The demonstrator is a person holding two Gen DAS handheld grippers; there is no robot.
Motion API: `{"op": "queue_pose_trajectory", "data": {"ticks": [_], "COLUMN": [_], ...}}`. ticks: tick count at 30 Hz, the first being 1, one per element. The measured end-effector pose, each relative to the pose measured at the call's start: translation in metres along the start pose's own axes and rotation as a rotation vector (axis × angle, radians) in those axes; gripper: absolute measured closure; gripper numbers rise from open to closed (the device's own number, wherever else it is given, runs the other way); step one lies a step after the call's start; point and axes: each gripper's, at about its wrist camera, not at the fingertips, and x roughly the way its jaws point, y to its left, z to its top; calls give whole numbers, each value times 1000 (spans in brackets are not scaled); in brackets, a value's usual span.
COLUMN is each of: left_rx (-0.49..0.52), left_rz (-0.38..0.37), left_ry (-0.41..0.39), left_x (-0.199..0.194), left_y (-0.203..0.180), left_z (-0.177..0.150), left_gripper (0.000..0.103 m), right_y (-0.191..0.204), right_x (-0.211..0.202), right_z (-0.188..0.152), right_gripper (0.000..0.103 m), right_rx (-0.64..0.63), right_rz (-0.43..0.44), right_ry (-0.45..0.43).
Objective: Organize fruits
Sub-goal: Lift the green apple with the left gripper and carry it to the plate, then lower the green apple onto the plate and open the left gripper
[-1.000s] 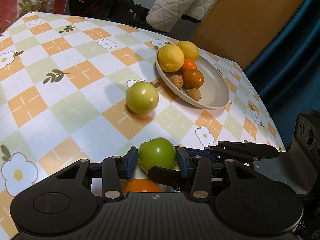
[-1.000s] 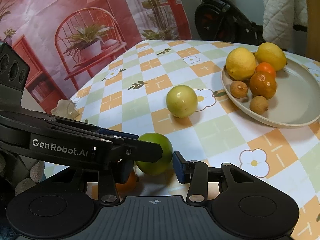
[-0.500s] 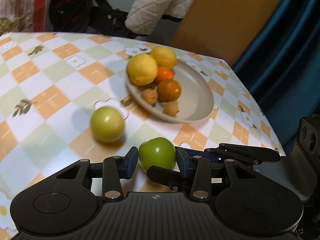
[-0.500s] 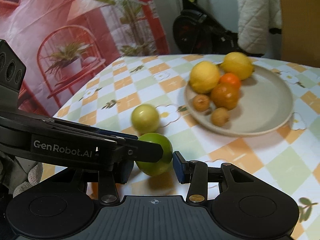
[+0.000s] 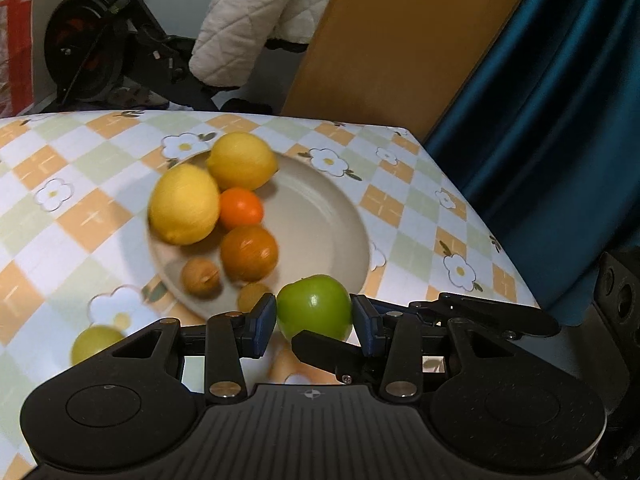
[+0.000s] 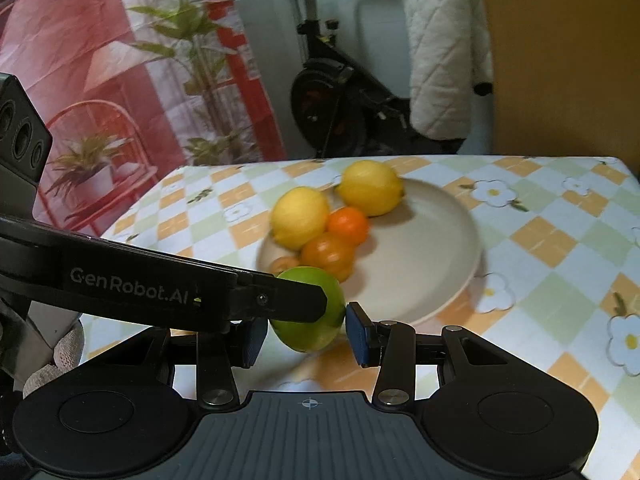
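A green apple (image 5: 314, 312) hangs just above the near rim of the beige plate (image 5: 320, 216), and my left gripper (image 5: 314, 322) is shut on it. The right gripper (image 6: 306, 334) holds the same apple (image 6: 312, 332) from the other side; its right pad touches the fruit. Its left pad is partly hidden behind the left gripper's finger (image 6: 160, 292). On the plate (image 6: 420, 248) lie two lemons (image 5: 184, 204), a small orange (image 5: 241, 208), a darker orange (image 5: 249, 253) and two small brown fruits (image 5: 200, 277). A pale yellow-green fruit (image 5: 96, 342) rests on the tablecloth at the lower left.
The checked flower tablecloth (image 5: 420, 216) ends at an edge on the right, beside a blue curtain (image 5: 560, 120). Behind the table stand an exercise bike (image 6: 332, 112), a white quilted jacket (image 5: 240, 20) and a brown board (image 5: 400, 40). A gloved hand (image 6: 60, 352) shows at the lower left.
Both grippers have carried the green apple toward the plate, which now fills the middle of each view. The pale fruit has slid to the lower left, and the orange under the grippers is gone from view.
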Motion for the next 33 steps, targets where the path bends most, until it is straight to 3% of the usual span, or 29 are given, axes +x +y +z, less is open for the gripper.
{"op": "queue_pose_trajectory", "data": {"ticks": [33], "left_rx": [-1], "left_rz": [70], "left_ry": [13], "left_x": [58], "left_y": [0], "left_z": [46], "left_gripper": [59], "right_y": [-39], "right_x": [56], "right_z": [35], "right_gripper": [64], "right_rx": [-75], "right_rz": [-132], "right_ry": [-6]}}
